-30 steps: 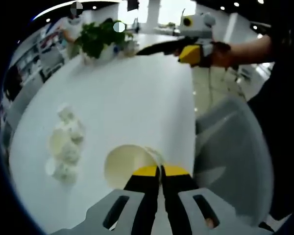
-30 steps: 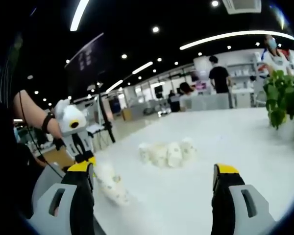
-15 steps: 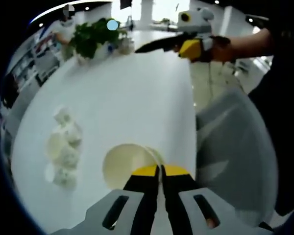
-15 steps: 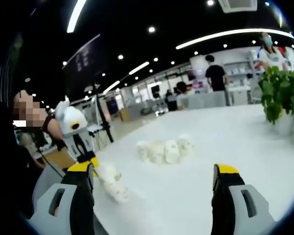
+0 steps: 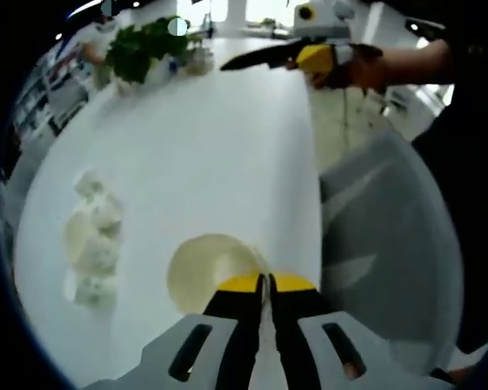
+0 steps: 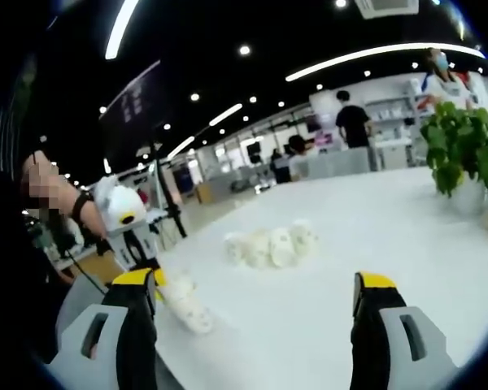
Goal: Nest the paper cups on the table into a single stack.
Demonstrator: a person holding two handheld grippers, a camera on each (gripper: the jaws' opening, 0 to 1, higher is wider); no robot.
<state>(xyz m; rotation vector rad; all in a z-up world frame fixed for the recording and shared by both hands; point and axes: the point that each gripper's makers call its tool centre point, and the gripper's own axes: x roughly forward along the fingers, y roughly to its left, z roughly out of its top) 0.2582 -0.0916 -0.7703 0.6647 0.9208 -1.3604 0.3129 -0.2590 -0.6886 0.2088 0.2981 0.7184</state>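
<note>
While left gripper (image 5: 264, 280) jaws pinch paper cup (image 5: 203, 268) rim, right gripper (image 6: 256, 284) jaws gape wide, holding nothing.

The left gripper (image 5: 267, 283) has two black fingers with yellow tips, each rising from a pale grey moulded base with an elongated dark slot. The right gripper (image 6: 256, 296) is built the same way: black fingers capped in yellow, grey slotted bases. From the left gripper view it shows a yellow block and a white housing on top. The person wears dark clothing, with a dark band (image 6: 82, 205) at the wrist and a thin dark cable beside it.
</note>
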